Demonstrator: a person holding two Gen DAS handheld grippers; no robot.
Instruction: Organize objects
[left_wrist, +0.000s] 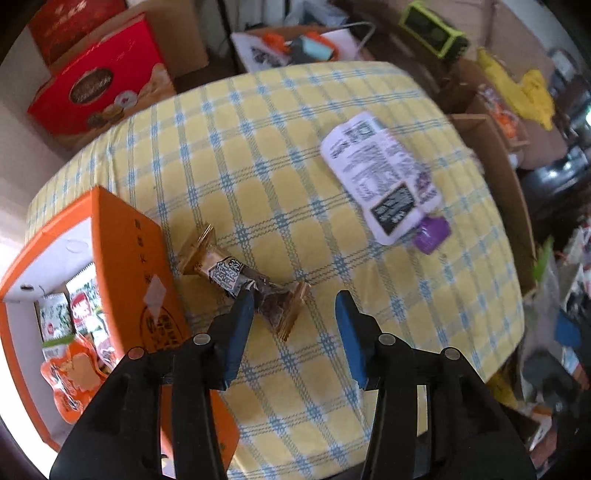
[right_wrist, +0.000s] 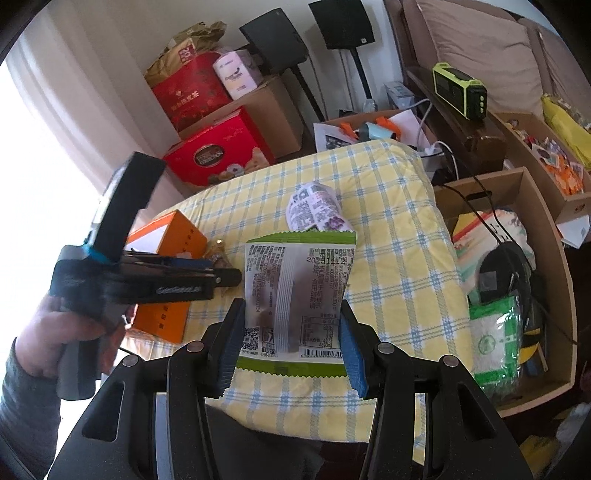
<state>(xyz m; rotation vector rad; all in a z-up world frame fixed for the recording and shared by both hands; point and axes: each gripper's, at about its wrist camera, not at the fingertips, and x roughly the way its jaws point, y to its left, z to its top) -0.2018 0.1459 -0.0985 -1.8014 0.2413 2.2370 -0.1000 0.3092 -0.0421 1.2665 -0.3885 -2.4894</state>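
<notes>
Blue-padded right gripper (right_wrist: 291, 314) clamps green-edged packet (right_wrist: 295, 295); left gripper (left_wrist: 295, 306), seemingly empty, gapes.

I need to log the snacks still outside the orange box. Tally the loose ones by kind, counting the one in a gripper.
Gold-ended wrapped candy, on the cloth: 1
White pouch with purple cap, on the cloth: 1
Green-edged white packet, in the right gripper: 1
Total: 3

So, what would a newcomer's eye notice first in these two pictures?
First, the white snack packet with green zigzag edges, clamped between the right gripper's blue pads above the yellow checked cloth. Next, the left gripper, open over a brown twist-wrapped candy beside the open orange cardboard box.
</notes>
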